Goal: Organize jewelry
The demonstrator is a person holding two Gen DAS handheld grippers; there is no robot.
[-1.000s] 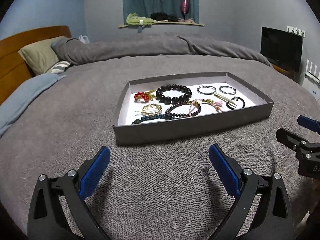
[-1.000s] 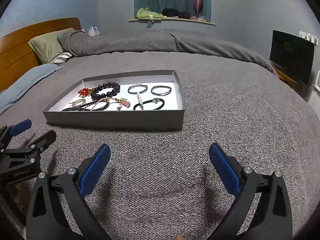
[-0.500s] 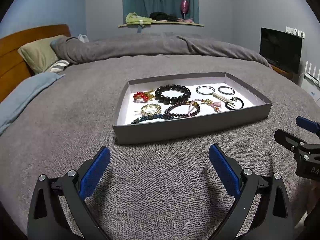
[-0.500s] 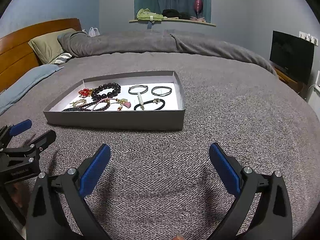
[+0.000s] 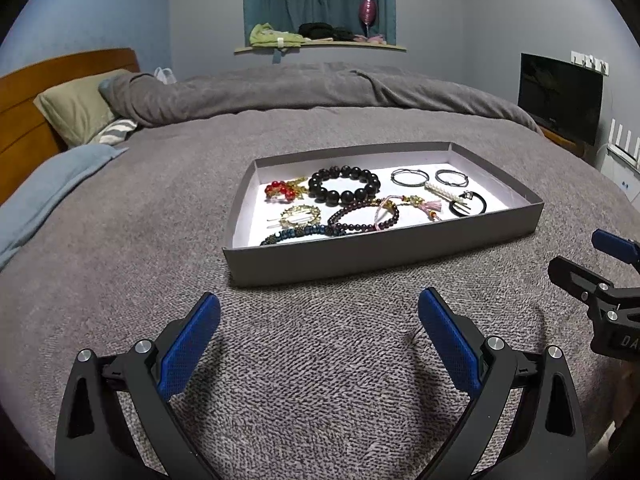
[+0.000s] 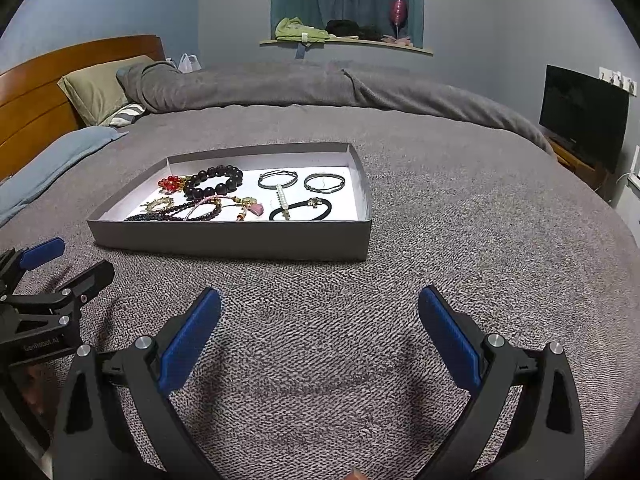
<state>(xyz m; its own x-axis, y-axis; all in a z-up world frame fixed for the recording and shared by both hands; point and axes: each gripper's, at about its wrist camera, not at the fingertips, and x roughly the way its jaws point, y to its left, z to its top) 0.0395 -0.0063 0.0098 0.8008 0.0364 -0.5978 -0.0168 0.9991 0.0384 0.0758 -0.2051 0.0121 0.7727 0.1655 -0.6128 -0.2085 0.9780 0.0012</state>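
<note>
A shallow grey tray lies on the grey bed cover. In it lie a black bead bracelet, a red bead piece, a gold hair clip, a dark purple bead bracelet, a blue bead strand, two thin grey bangles, a pearl clip and a black hair tie. My left gripper is open and empty, in front of the tray. My right gripper is open and empty, in front of the tray's right corner.
The bed cover stretches all around. A rolled grey duvet lies behind the tray. Pillows and a wooden headboard stand at the left. A dark TV stands at the right.
Both grippers have barely moved; the view has tilted slightly. Both stay open and nothing in the tray has shifted.
</note>
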